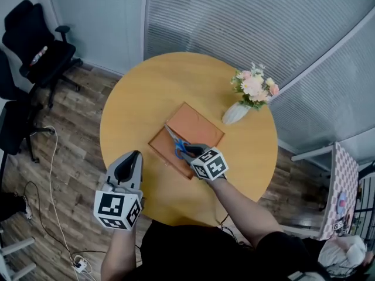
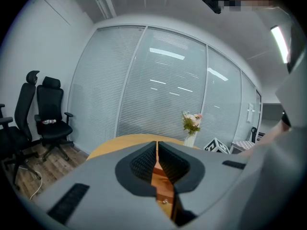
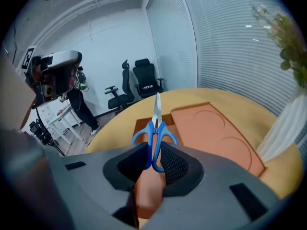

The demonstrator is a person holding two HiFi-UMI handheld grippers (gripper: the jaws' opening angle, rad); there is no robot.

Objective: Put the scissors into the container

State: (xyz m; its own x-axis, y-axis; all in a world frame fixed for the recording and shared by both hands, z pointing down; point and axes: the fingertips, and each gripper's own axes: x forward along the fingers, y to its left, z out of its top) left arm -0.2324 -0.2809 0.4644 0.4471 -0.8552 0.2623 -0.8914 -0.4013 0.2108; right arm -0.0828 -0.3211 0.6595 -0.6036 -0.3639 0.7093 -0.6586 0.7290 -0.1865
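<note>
The carrying step looks nearly done and the placing step is at hand: the right gripper (image 1: 187, 151) has its jaws clamped on the blue plastic handles of the steel-bladed scissors (image 3: 154, 131), whose closed blades point forward over the flat orange-brown rectangular container (image 1: 198, 127) in the middle of the round yellow wooden desk (image 1: 137, 95). In the right gripper view the blade tips lie over the container's darker left section, beside a paler panel with two circular outlines. Whether the scissors touch the container I cannot tell. The next move, I judge, calls for lowering them flat into that darker section and then parting the jaws so the handles slip free without dragging. The left gripper (image 1: 133, 158) hangs near the desk's near edge, well apart from the work, its jaws drawn all but together with only a thin slit between them and nothing in it. Just beyond the container stands a white vase of pink and white flowers (image 1: 249, 95) – close enough to mind on the way out. Around the desk are a wood-plank floor (image 1: 70, 133), black office chairs (image 1: 35, 45) and a glass wall with blinds (image 1: 234, 16).
</note>
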